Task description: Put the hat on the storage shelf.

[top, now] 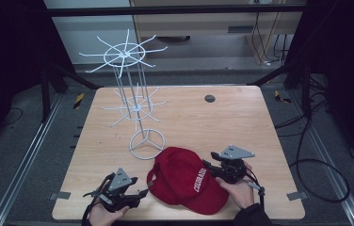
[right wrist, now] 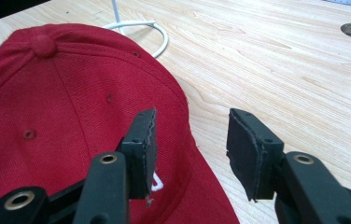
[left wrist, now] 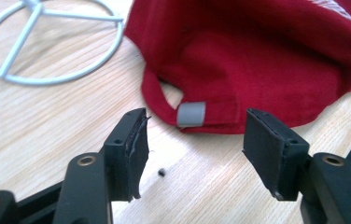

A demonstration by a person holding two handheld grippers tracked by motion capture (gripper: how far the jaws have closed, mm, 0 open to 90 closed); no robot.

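A red cap (top: 187,181) lies on the wooden counter (top: 222,122), near edge, between the two hands; its crown is up, and white lettering shows on the side facing the right hand; the left gripper (top: 140,194) sits just to the cap's left, held low over the counter by the left hand (top: 103,213); its jaws stand wide apart and nothing is between them; in the left gripper view the cap's back strap with its grey tab (left wrist: 191,114) lies just beyond the two black pads (left wrist: 134,149), apart from them, bare wood showing in the gap; over on the other side, the right gripper (top: 207,165) comes in from the cap's right, held by the right hand (top: 236,190); its jaws are parted about halfway and grip nothing; in the right gripper view one jaw hovers over the red cloth near the brim while the other hangs over bare wood, the cap's edge running between them; whether that first pad touches the cloth I cannot tell; just beyond the cap, on the far left, stands a white wire rack (top: 132,101), its ring base (top: 146,143) resting on the counter close to the cap's crown; a small dark round disc (top: 209,98) sits further back on the counter.
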